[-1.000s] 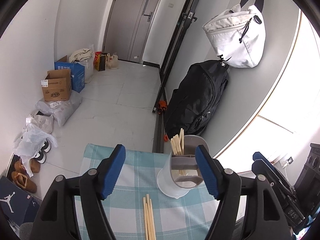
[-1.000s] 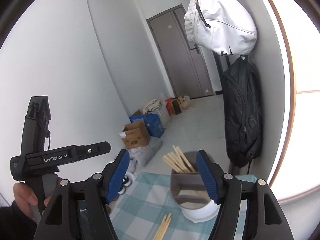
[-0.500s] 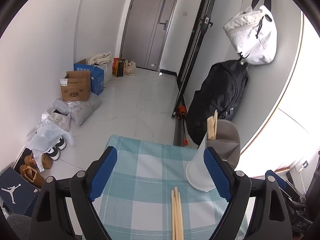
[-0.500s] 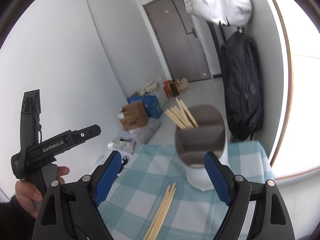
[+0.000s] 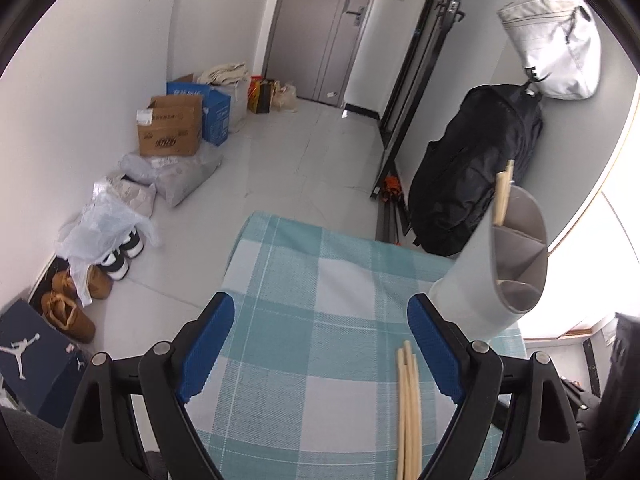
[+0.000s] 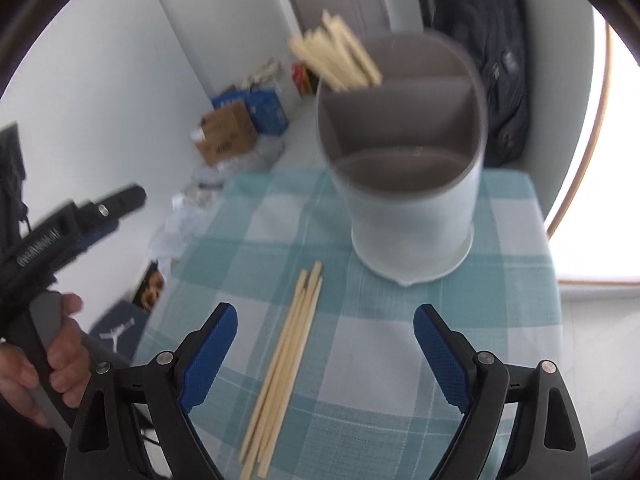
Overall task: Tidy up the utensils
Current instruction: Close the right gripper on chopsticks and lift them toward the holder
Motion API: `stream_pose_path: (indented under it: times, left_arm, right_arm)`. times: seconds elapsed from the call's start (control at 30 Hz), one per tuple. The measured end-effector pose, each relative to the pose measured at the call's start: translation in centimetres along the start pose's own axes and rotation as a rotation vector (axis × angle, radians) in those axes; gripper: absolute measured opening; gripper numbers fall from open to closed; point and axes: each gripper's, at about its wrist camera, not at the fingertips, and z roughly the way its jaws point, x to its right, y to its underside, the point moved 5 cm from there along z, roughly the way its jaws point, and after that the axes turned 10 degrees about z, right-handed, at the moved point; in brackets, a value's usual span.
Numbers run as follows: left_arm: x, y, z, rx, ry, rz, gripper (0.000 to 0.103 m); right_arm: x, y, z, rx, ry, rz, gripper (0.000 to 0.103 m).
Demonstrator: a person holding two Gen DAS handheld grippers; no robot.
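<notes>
- Blue ribbed pads line the left gripper (image 5: 320,352); its jaws stand wide with only checked cloth between them, nothing held.
- Teal-and-white woven tablecloth (image 6: 360,320) covers the small table, a soft, grippy bed for loose sticks.
- Pale wooden chopsticks (image 6: 284,360) lie bundled lengthwise on the cloth, thin and square-ended, probably waiting to be picked up.
- White cylindrical utensil holder (image 6: 408,216), smooth plastic with grey dividers, stands just beyond them; more chopsticks (image 6: 336,56) lean in its far compartment.
- Right gripper (image 6: 324,352) hovers over the bundle, jaws closing slightly yet apart, pressing on nothing.
</notes>
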Motion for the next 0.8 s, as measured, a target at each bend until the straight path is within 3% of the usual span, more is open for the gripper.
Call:
stream_pose_path:
  times: [0.07,0.1,0.2,0.3,0.6,0.8]
  left_arm:
    - [-0.9,0.3,0.5,-0.025,-0.003,-0.03,0.085]
    - [-1.1,0.4,0.7,-0.034,-0.002,-0.039,0.085]
    - [-1.8,0.5,1.1,-0.056,0.0,-0.063,0.085]
    - [-2.5,0.7,1.4,-0.075,0.002,-0.089,0.085]
    - [-2.9,0.8,2.1,-0.108,0.004,-0.106,0.085]
    - [-3.9,0.7,2.2,-0.116,0.007,-0.136,0.085]
  right_arm:
    - [-0.4,0.6,1.9,-0.057,0.028,-0.034,0.069]
    - [-0.3,0.7,2.6,-0.068,0.051,-0.039,0.068]
    - [0.0,0.8,4.4,-0.091,0.108,-0.027,0.047]
    - [-0.1,0.8,5.9,-0.128,0.134,-0.028,0.04]
    - [-1.3,0.1,6.5,-0.129,0.248,-0.103,0.039]
    - [-2.3,-0.3,7.0,-0.146,0.295,-0.153,0.031]
